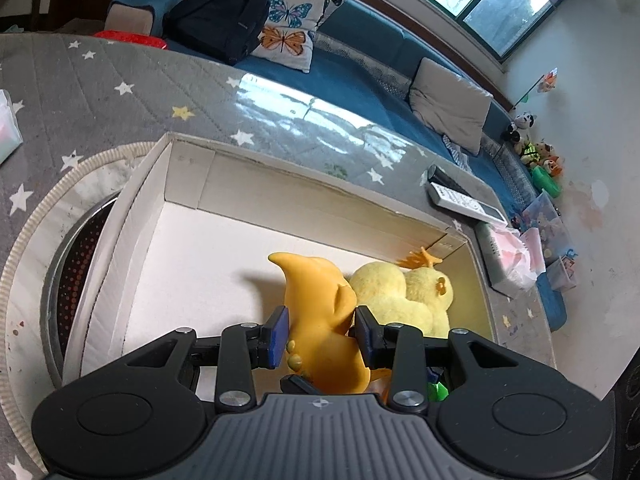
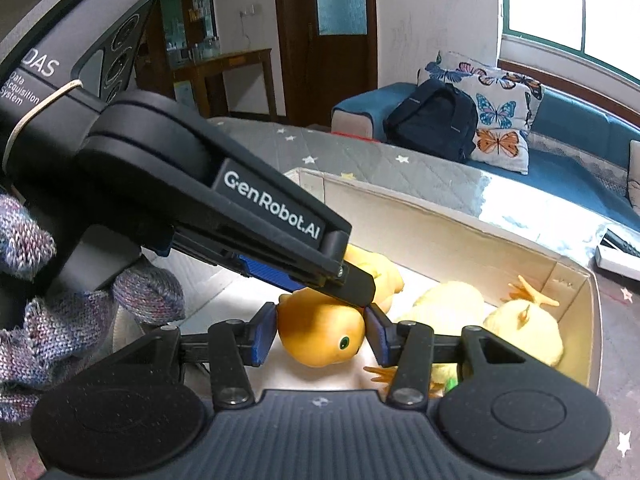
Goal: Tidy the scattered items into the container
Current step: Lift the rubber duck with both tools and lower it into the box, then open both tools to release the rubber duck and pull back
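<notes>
Pinching one glossy orange rubber toy (image 1: 320,320) in both grippers' jaws, green-eyed, inside white cardboard box (image 1: 280,184).

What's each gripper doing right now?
Left gripper: closed on the orange rubber toy.
Right gripper: closed on the same toy's head.

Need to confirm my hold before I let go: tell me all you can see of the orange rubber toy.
The orange rubber toy is smooth and glossy, with a green eye, a curved pointed tail and small toes. It lies sideways low inside the white cardboard box, beside a yellow plush chick. The right tongs clamp its head; the left tongs straddle its body.
</notes>
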`<action>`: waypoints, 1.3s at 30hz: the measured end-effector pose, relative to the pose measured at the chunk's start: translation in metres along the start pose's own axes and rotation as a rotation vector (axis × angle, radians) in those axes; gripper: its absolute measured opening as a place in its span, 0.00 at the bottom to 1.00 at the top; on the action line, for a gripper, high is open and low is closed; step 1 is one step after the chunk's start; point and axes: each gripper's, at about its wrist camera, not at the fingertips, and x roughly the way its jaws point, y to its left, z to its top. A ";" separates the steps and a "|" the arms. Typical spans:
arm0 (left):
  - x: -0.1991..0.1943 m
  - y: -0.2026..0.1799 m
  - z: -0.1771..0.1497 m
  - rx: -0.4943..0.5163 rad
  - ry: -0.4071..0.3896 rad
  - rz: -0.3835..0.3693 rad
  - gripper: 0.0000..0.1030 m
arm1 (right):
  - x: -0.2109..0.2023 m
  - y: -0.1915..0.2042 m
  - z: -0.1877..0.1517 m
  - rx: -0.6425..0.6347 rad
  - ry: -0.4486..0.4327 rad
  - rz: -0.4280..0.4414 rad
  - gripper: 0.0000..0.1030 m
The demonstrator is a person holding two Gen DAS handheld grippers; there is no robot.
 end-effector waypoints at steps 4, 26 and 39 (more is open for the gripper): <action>0.001 0.000 -0.001 0.004 0.003 -0.004 0.36 | 0.003 -0.002 0.000 0.006 0.016 -0.012 0.46; -0.034 -0.026 -0.024 0.168 -0.112 0.121 0.36 | -0.033 -0.008 -0.007 0.069 -0.055 -0.015 0.50; -0.066 -0.040 -0.066 0.210 -0.149 0.121 0.36 | -0.072 0.001 -0.023 0.088 -0.096 -0.030 0.65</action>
